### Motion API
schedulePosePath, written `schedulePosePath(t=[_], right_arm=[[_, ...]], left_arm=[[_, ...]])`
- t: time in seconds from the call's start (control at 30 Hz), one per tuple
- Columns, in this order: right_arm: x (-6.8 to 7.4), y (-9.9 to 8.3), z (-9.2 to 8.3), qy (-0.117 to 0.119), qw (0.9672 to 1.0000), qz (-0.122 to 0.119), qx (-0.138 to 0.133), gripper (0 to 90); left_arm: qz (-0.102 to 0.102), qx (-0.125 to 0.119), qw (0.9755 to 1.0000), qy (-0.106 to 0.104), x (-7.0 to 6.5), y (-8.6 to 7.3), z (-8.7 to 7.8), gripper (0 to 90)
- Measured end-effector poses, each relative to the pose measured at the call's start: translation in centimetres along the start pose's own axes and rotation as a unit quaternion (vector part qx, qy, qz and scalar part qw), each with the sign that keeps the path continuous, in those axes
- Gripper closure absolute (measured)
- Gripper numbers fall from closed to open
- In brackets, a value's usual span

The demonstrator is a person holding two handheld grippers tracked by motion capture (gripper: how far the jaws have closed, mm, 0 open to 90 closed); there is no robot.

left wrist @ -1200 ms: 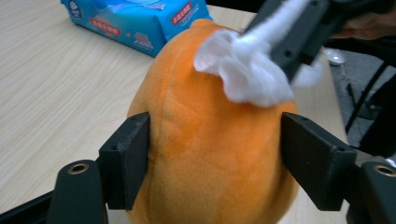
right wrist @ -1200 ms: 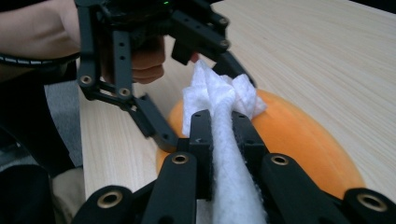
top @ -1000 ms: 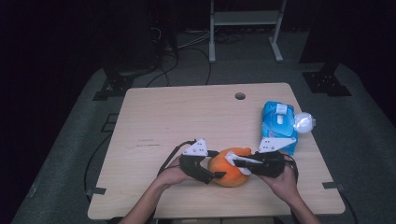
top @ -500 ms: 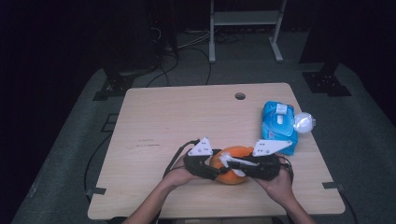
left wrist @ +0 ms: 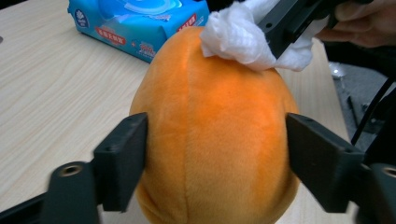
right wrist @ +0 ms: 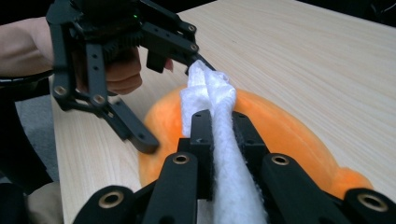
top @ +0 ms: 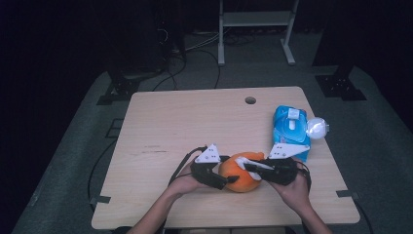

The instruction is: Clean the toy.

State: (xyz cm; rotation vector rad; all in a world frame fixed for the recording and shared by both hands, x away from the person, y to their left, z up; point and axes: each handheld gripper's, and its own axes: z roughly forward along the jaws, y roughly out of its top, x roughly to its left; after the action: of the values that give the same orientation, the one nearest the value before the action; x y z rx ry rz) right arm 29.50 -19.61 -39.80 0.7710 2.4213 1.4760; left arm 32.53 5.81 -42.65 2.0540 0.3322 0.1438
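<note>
Wooden table (top: pixel 195 122): orange plush (left wrist: pixel 215 135) sat between left gripper (left wrist: pixel 215 158) jaws, just reopening slightly, pads touching; right gripper (right wrist: pixel 219 135) clamped white wipe (right wrist: pixel 219 140) atop it.

The blue wipes pack (left wrist: pixel 135 23) bears red and white labels, too blurred to read.

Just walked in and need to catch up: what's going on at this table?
A person is wiping an orange plush toy near the table's front edge. The right gripper is shut on a white wipe and presses it on top of the toy. The left gripper brackets the toy's sides; its jaws have just been opening a little, and whether the pads press is hard to tell. A blue wipes pack lies behind, to the right.
</note>
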Motion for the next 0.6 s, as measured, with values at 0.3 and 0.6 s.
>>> schedulePosePath(t=[0.3, 0.6], right_arm=[[2.9, 0.7, 2.1, 0.024, 0.9991, -0.036, 0.002, 80.1], [-0.1, 0.1, -0.5, -0.031, 0.9994, 0.006, -0.015, 80.1]], left_arm=[[0.047, 0.013, 0.9987, 0.013, -1.6, 0.8, 0.4, 29.6], [0.045, 0.011, 0.9989, 0.007, -1.1, 0.5, 0.3, 30.1]])
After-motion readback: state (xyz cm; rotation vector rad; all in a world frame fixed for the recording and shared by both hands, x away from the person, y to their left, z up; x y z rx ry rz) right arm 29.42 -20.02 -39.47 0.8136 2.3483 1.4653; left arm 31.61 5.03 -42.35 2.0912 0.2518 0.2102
